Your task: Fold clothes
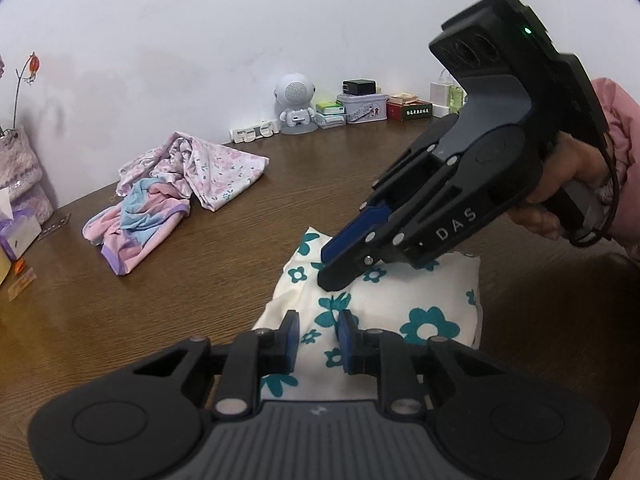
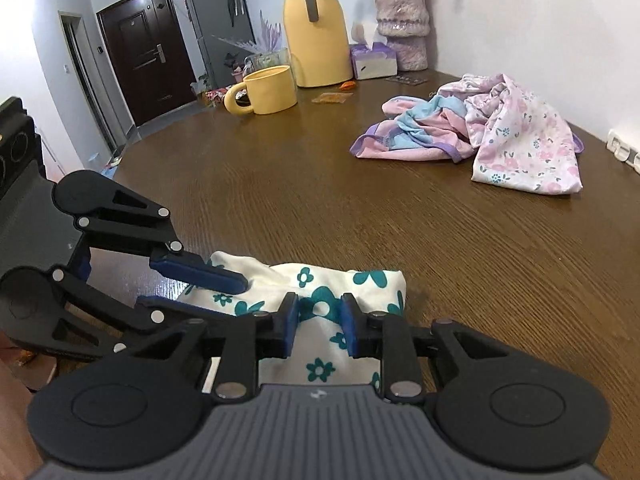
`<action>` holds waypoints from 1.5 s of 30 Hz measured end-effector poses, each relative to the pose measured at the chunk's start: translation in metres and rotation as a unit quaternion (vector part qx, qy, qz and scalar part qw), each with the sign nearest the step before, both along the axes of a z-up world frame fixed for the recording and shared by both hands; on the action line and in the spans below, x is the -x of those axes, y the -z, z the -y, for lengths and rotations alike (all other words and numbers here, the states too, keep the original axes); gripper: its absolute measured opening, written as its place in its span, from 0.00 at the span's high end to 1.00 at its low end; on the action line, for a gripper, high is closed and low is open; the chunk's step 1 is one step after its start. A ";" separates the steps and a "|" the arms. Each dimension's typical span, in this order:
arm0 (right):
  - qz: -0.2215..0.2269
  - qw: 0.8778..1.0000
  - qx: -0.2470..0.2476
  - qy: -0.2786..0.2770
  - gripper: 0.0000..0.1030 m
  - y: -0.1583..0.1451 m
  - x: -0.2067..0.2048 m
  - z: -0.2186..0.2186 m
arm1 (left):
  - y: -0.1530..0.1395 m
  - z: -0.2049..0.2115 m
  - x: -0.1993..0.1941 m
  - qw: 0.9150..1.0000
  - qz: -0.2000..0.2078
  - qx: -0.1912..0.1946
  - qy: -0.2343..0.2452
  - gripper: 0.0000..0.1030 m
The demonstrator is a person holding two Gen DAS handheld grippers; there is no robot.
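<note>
A folded white cloth with teal flowers (image 1: 400, 304) lies on the brown table; it also shows in the right wrist view (image 2: 320, 280). My left gripper (image 1: 318, 328) is open just above its near edge, holding nothing. My right gripper (image 2: 320, 312) is open over the same cloth, fingers apart; in the left wrist view its fingertips (image 1: 332, 268) rest on the cloth's far left part. My left gripper (image 2: 212, 284) shows open at the cloth's left end in the right wrist view. A crumpled pile of pink and blue clothes (image 1: 176, 188) lies farther back, also seen in the right wrist view (image 2: 480, 136).
A yellow mug (image 2: 268, 90), yellow jug (image 2: 316, 28), tissue box (image 2: 374, 60) and vase (image 2: 402, 24) stand at the table's far end. A white speaker figure (image 1: 294, 104), tin boxes (image 1: 362, 106) and chargers line the wall. Table surface (image 1: 180, 300) lies between cloth and pile.
</note>
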State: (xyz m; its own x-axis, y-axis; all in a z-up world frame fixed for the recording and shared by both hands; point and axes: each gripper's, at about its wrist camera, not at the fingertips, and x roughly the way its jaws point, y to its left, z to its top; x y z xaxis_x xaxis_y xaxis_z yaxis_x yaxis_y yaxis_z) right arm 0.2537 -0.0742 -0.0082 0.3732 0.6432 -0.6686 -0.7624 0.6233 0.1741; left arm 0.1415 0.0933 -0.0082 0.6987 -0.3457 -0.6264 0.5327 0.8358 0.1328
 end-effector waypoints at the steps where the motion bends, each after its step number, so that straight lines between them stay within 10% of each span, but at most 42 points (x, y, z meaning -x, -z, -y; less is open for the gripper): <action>1: 0.006 1.000 -0.001 0.000 0.77 0.000 0.002 0.000 | -0.001 -0.001 0.000 1.000 0.001 0.001 -0.001 0.82; 7: 0.025 0.998 -0.052 0.002 0.76 -0.034 0.023 0.028 | -0.022 -0.011 0.015 0.999 0.017 0.039 -0.008 0.65; 27: 0.015 1.000 -0.015 0.022 0.71 0.002 0.066 0.045 | 0.009 0.017 0.028 1.000 -0.011 0.024 -0.011 0.65; 36: 0.022 0.999 -0.018 0.030 0.68 0.000 0.071 0.044 | -0.039 0.010 -0.004 0.997 0.030 0.073 0.004 0.74; 45: 0.038 0.999 -0.007 0.034 0.63 0.001 0.076 0.039 | -0.010 0.041 -0.043 0.998 -0.035 -0.018 0.046 0.82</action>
State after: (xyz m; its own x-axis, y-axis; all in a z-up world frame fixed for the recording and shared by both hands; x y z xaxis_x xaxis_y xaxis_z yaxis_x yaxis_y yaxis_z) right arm 0.1776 -0.1129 -0.0088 0.4649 0.6234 -0.6286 -0.7298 0.6719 0.1265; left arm 0.1847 0.0524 0.0018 0.6197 -0.3827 -0.6853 0.6155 0.7787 0.1216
